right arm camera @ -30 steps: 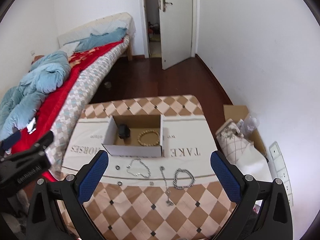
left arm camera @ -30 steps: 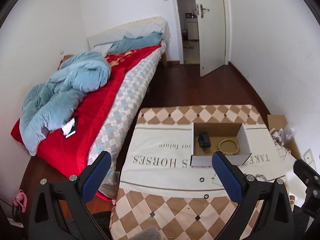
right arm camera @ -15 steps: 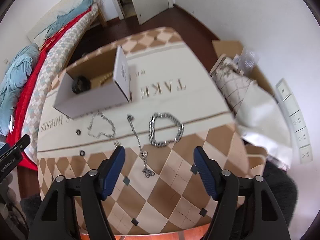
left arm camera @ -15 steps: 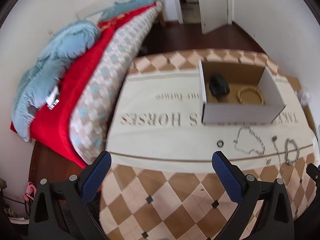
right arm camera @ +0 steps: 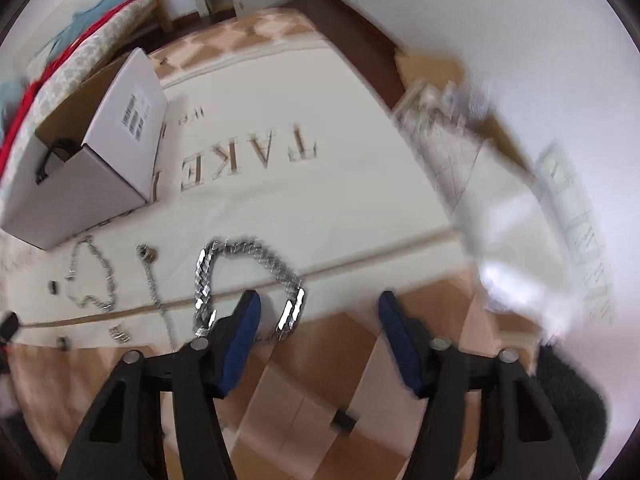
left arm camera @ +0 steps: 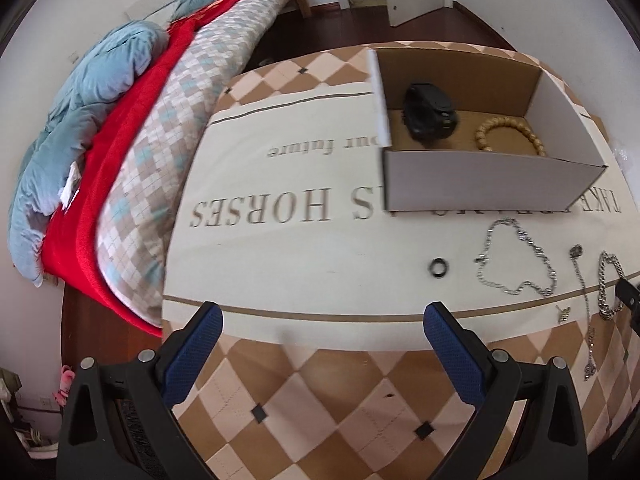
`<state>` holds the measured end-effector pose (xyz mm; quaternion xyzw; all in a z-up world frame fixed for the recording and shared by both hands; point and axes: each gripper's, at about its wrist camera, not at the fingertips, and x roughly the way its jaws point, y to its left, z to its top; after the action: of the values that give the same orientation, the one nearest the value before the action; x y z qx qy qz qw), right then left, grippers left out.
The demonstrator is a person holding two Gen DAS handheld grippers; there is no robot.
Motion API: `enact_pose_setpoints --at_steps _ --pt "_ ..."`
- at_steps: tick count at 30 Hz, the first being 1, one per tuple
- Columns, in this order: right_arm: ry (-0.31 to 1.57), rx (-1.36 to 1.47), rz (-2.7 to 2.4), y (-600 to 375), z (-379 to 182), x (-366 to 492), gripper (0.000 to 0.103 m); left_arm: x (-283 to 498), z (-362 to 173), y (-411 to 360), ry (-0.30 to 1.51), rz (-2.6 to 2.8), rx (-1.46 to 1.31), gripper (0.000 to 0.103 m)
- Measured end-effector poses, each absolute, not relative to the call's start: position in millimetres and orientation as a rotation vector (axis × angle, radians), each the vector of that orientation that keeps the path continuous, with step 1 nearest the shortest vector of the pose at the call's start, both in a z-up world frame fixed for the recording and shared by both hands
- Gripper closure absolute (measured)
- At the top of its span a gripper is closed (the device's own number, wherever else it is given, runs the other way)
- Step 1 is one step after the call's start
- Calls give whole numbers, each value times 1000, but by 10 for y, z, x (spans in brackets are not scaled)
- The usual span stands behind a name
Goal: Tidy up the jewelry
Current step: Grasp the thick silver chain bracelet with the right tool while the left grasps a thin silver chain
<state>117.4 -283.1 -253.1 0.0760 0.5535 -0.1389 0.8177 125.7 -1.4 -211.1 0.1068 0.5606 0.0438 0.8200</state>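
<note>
An open cardboard box [left arm camera: 492,184] on the table holds a black watch [left arm camera: 430,116] and a wooden bead bracelet [left arm camera: 508,136]. In front of it lie a dark ring [left arm camera: 438,267], a thin silver chain [left arm camera: 516,258], a pendant necklace [left arm camera: 582,292] and a thick silver link bracelet [right arm camera: 248,276]. My right gripper [right arm camera: 318,312] is open, low over the table, its left finger at the thick bracelet's near edge. My left gripper [left arm camera: 320,332] is open and empty above the tablecloth's front part. The box also shows in the right wrist view [right arm camera: 92,160].
A bed with a red blanket and blue duvet [left arm camera: 92,92] lies left of the table. A bag and cardboard [right arm camera: 460,120] sit on the floor to the right. A small clip [left arm camera: 563,314] and a small dark piece [right arm camera: 62,343] lie near the jewelry.
Both grippers have come down and forward toward the table. The right gripper has narrowed its opening and moved close to the thick silver bracelet.
</note>
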Motion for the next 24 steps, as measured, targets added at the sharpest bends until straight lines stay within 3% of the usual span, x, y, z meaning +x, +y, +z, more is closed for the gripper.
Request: enact_pose_setpoints --at_steps 1,2,15,22,24 --pt "1178 147 -289 -2808 -2521 1181 88 1264 -2104 -64 1195 79 228 1" --pt "1179 135 -281 -2797 -2514 1189 95 1266 -2096 -126 1195 64 225 1" --pt "1163 257 -343 -3400 -2501 1019 95 1438 -2159 -1493 1218 -238 227 5" --pt "1161 286 -336 -3519 -2507 1006 95 1507 -2362 -1770 1241 -260 287 6" --pt "1159 292 -334 -3528 -2507 1009 95 1503 -2410 -1825 1247 -263 296 20"
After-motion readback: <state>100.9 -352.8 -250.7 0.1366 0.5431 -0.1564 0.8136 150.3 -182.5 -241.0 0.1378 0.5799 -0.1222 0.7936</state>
